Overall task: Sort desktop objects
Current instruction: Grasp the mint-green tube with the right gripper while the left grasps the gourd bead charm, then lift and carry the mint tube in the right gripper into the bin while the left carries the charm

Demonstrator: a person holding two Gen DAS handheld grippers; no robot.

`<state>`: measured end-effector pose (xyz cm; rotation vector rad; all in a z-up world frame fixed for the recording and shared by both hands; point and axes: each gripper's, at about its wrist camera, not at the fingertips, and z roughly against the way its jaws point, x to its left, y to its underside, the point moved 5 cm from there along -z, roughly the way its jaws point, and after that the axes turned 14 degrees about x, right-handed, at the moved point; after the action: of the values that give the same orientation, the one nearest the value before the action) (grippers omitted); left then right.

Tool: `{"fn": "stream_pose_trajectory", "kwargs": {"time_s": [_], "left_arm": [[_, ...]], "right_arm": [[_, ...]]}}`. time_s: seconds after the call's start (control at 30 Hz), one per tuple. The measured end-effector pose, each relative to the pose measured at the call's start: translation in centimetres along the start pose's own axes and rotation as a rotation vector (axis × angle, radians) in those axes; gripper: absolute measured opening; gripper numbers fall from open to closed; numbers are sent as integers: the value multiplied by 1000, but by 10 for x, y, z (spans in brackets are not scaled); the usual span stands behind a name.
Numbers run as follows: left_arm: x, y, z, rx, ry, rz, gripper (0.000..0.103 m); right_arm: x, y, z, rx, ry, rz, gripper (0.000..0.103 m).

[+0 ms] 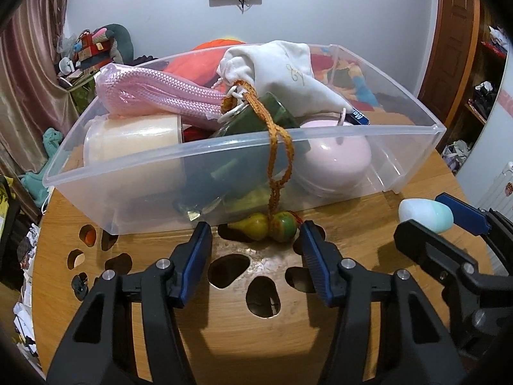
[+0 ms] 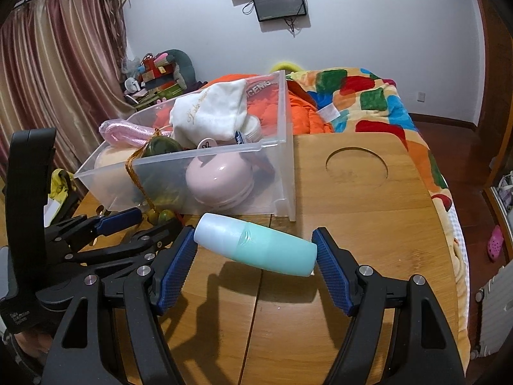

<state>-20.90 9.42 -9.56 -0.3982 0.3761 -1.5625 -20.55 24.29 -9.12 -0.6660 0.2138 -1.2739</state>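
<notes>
R gripper [image 2: 255, 250] is clamped endwise on a teal bottle [image 2: 256, 248], pads on both ends, bottle lying crosswise & lifted off the wooden table [image 2: 368, 224], shadow below it. L gripper [image 1: 255, 234] stands partly open, low over the table; the gourd charm [image 1: 267, 224] lies between its tips. Right pad looks at or just short of the gourd's green end, left pad clear; contact can't be told for sure. The gourd's orange cord [image 1: 277, 160] runs up over the front wall of the clear plastic bin [image 1: 128, 199], which sits just behind w/ a pink rope [image 1: 160, 96], white drawstring pouch [image 1: 282, 67], pink round case [image 1: 336, 157] & cream-coloured cylinder [image 1: 131, 138] inside. Beyond the table: bed w/ a patchwork blanket [image 2: 368, 96].
</notes>
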Motion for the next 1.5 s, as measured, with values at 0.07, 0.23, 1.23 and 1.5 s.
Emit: {"fn": "stream_pose_trajectory", "kwargs": {"time_s": [0.07, 0.23, 1.23, 1.5], "left_arm": [[-1, 0, -1, -1, -12, -3, 55], [-8, 4, 2, -18, -2, -20, 42], [37, -3, 85, -234, 121, -9, 42], [50, -22, 78, -224, 165, 32, 42]], "right_arm": [[2, 1, -1, 1, -1, 2, 71], [1, 3, 0, 1, -11, -13, 71], [24, -19, 42, -100, 72, 59, 71], [25, -48, 38, -123, 78, 80, 71]]}}
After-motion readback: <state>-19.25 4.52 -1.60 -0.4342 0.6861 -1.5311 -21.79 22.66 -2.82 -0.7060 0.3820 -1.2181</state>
